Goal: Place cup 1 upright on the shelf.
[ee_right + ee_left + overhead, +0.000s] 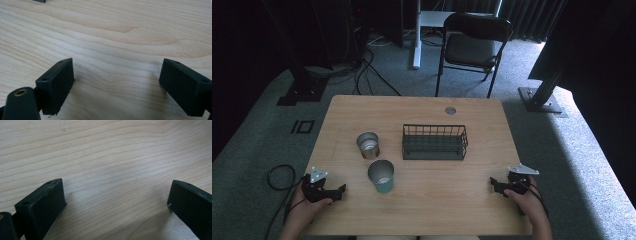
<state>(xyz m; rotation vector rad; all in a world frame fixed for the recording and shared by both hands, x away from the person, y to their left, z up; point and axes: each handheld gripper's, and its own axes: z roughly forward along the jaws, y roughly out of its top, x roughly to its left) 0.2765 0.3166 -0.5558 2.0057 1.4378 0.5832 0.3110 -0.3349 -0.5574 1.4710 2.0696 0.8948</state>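
Left tongs [343,190], lower left, and right tongs [493,183] rest open and empty; teal cup [381,175] stands nearer the left, up-right of it.

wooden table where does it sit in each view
high view: wooden table mid-picture, left hand-held gripper and right hand-held gripper at its near corners
left gripper view: bare wood between and beyond the open jaws
right gripper view: likewise
shared landmark: pale wood grain

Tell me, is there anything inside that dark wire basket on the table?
The wire basket looks empty: through its bars only its own floor shows in the high view. Its near wall hides a strip of the bottom. The two metal cups stand outside, to its left.
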